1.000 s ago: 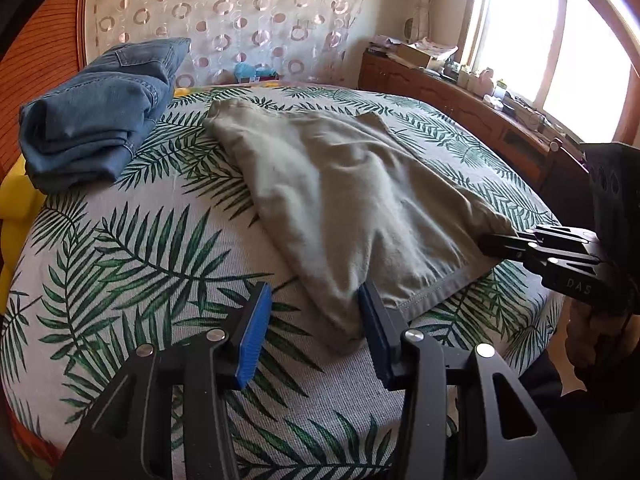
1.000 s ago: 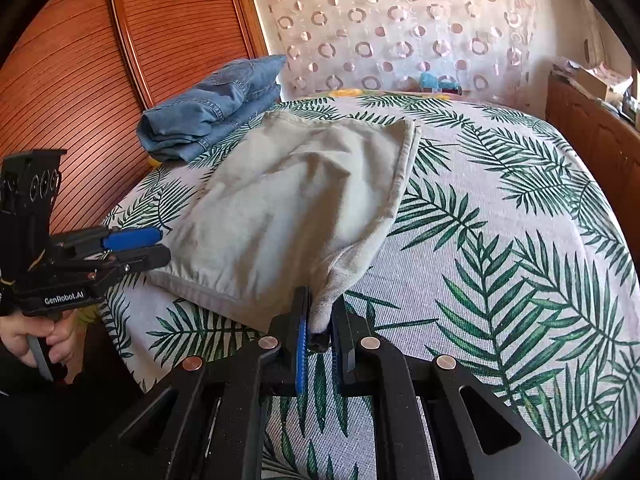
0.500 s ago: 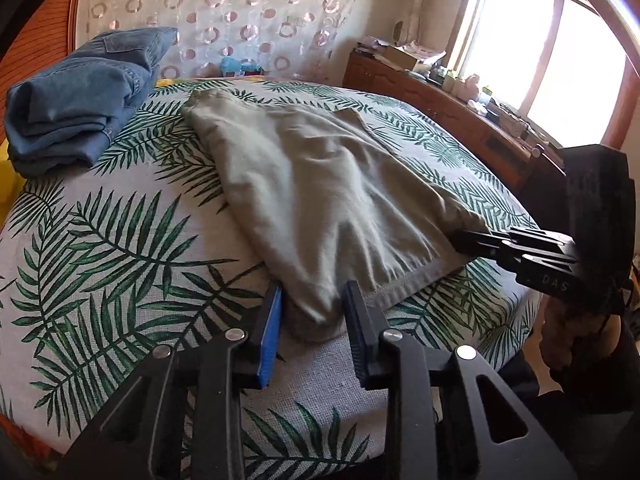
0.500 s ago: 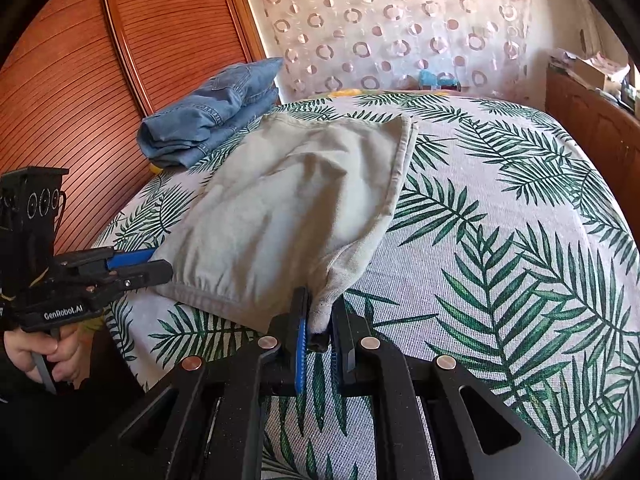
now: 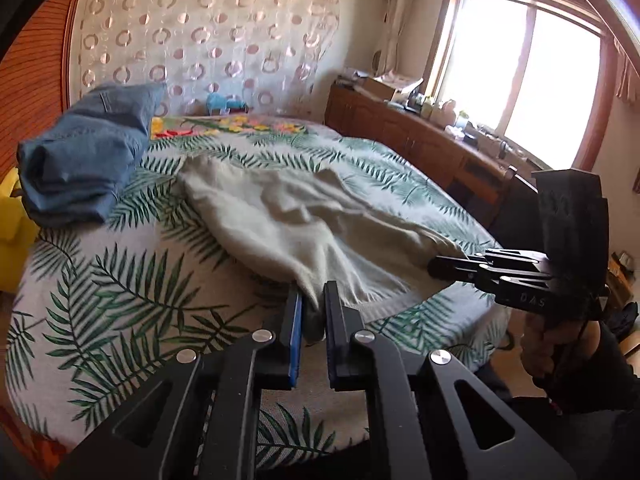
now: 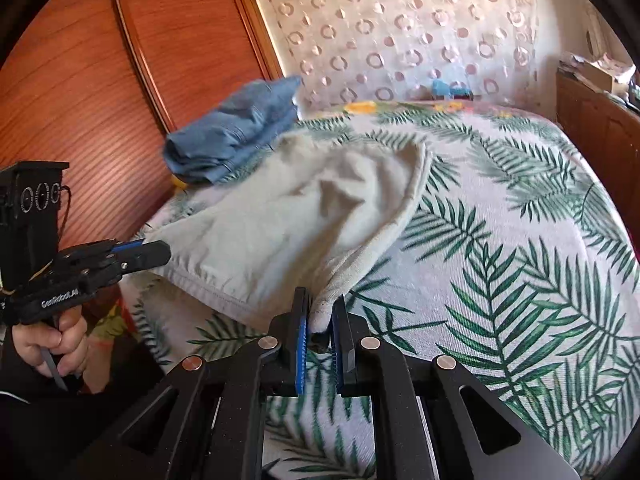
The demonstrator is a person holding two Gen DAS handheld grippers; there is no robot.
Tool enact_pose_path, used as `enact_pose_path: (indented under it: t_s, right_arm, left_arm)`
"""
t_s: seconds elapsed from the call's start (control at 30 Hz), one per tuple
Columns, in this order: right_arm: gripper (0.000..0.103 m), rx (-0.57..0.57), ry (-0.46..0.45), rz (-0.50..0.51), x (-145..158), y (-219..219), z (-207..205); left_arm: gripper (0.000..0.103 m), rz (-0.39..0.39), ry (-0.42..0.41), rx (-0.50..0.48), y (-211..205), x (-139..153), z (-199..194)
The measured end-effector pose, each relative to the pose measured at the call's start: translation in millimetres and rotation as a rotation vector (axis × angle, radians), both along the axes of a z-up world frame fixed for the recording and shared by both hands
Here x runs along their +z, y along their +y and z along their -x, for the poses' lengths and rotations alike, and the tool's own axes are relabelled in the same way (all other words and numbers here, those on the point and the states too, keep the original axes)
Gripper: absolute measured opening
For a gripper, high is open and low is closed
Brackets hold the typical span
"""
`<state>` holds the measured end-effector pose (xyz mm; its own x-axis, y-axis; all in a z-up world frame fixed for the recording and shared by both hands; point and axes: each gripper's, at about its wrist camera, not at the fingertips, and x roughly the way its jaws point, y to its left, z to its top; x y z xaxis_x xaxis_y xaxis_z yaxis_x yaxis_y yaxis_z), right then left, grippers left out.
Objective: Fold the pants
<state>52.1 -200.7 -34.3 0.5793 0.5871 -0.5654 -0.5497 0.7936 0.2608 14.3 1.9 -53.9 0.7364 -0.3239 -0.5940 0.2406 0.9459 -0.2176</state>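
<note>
Tongs, left and right, each clamped on pants corners, apparently lifted, undersides hidden.

Left gripper jaws have just been closing, now clamped on near corner of grey pants; near edge lifted off bed, fabric rumpled.

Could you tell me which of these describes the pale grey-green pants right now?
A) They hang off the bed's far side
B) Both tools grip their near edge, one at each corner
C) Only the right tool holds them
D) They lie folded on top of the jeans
B: the left tool and the right tool are each shut on a near corner of the pants, lifting that edge off the bed.
</note>
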Motion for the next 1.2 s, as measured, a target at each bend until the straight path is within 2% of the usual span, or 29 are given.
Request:
enact_pose_path:
  t_s: [0.33,0.73,0.9,1.2]
  right_arm:
    - [0.010,0.018,-0.094,-0.032,38,-13,27]
    - [0.010,0.022,-0.155,-0.048,55,-24,48]
    - [0.010,0.023,-0.164,-0.039,52,-25,46]
    - [0.010,-0.007,-0.119,-0.010,35,-13,7]
  left_arm:
    - [0.011,-0.004,-0.099,-0.019,-1,39,23]
    - [0.011,-0.006,-0.170,-0.032,-3,65,37]
    - [0.011,-0.006,-0.148,-0.027,0,56,30]
    - [0.011,-0.012,-0.081,0.000,5,25,-4]
